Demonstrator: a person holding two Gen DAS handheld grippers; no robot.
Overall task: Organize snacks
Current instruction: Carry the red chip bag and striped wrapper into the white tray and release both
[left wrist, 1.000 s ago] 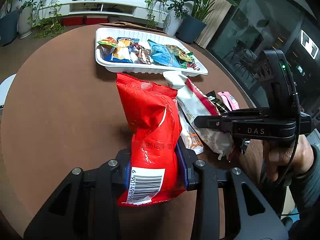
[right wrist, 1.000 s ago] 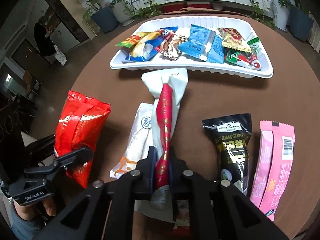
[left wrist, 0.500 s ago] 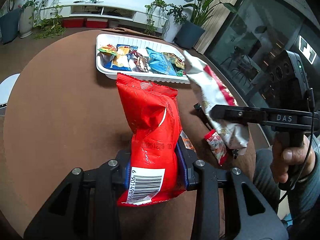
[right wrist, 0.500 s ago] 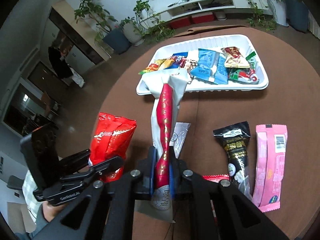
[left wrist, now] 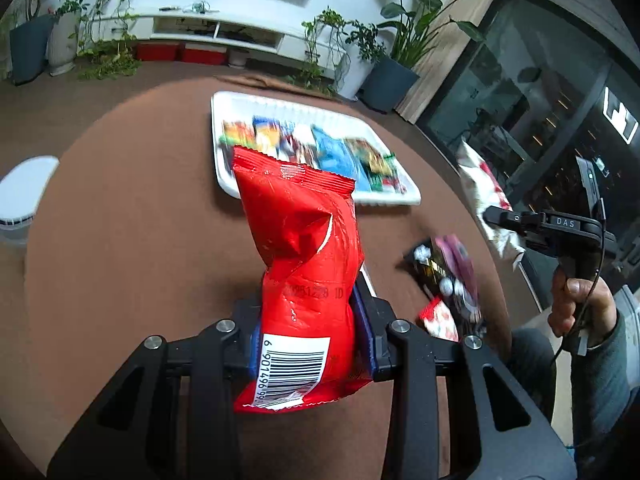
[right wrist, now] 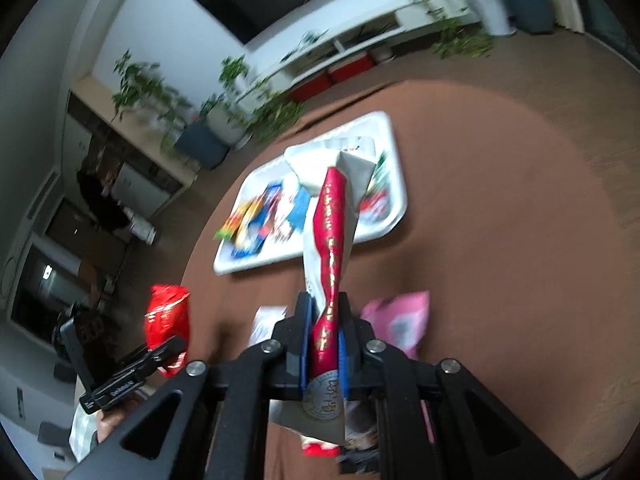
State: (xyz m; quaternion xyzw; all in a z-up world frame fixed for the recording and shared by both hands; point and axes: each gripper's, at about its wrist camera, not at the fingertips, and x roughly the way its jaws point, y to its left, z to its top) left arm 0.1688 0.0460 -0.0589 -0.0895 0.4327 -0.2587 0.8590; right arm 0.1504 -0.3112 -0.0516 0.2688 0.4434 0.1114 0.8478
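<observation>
Left gripper (left wrist: pixel 310 344) clamps crinkled red foil snack bag (left wrist: pixel 304 264) above round brown table (left wrist: pixel 120 240). Right gripper (right wrist: pixel 325 344) pinches white-and-red packet (right wrist: pixel 332 240) – the left view shows it off the table's edge. Beyond: white plastic tray (right wrist: pixel 396 204) of blurred snacks.

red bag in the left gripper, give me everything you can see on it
The red bag is a glossy, crinkled foil-look snack pouch with a serrated top seal, a faint printed date code mid-body and a white barcode label near its bottom. It stands upright, pinched low down between the left gripper and its blue pads, lifted off the brown table.
</observation>
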